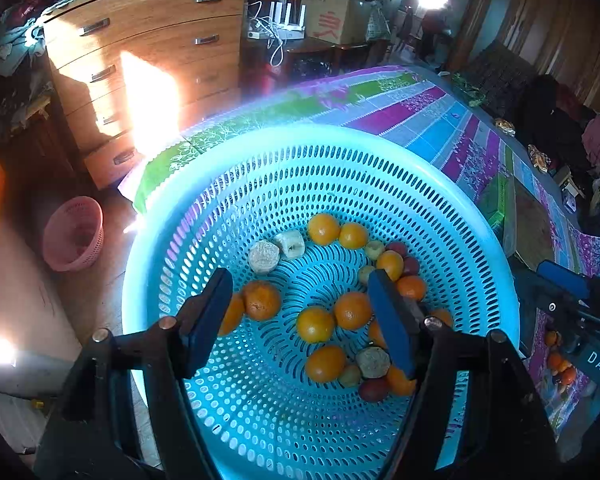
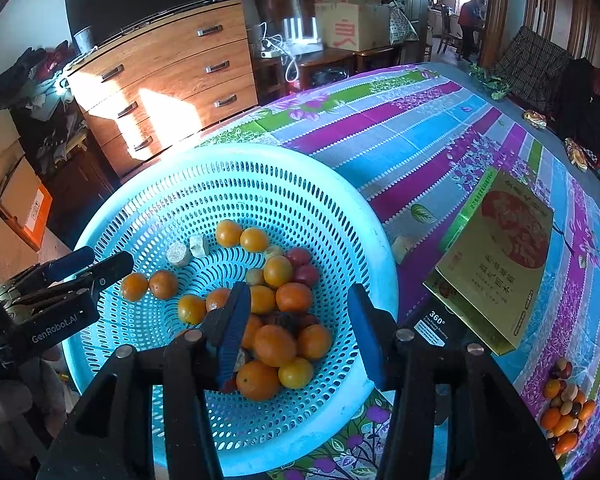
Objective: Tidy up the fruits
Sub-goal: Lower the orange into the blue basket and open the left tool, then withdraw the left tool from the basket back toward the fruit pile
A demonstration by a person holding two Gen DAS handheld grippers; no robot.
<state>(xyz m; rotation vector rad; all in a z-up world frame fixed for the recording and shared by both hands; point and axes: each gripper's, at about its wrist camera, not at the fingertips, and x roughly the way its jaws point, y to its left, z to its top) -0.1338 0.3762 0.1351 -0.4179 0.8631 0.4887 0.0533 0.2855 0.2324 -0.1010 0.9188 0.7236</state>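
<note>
A big light-blue perforated basket (image 1: 340, 136) (image 2: 236, 152) sits at the near corner of the table. It holds several oranges (image 1: 315, 324) (image 2: 275, 345), small dark red fruits (image 1: 374, 389) (image 2: 300, 257) and two pale cut pieces (image 1: 264, 256) (image 2: 179, 254). My left gripper (image 1: 302, 320) hangs over the basket's left half, open, with nothing between its blue pads. My right gripper (image 2: 298, 332) is open above the heap of oranges on the right side, its pads pressing on nothing. The left gripper (image 2: 96, 262) also shows at the left edge of the right wrist view.
A striped floral tablecloth (image 2: 400, 128) covers the table. A gold and green box (image 2: 500, 264) lies right of the basket. A small fruit pile (image 2: 566, 416) sits near the front right. A pale piece (image 2: 403, 246) lies beside the rim. A pink basket (image 1: 74, 234) stands on the floor by a wooden dresser (image 1: 148, 60).
</note>
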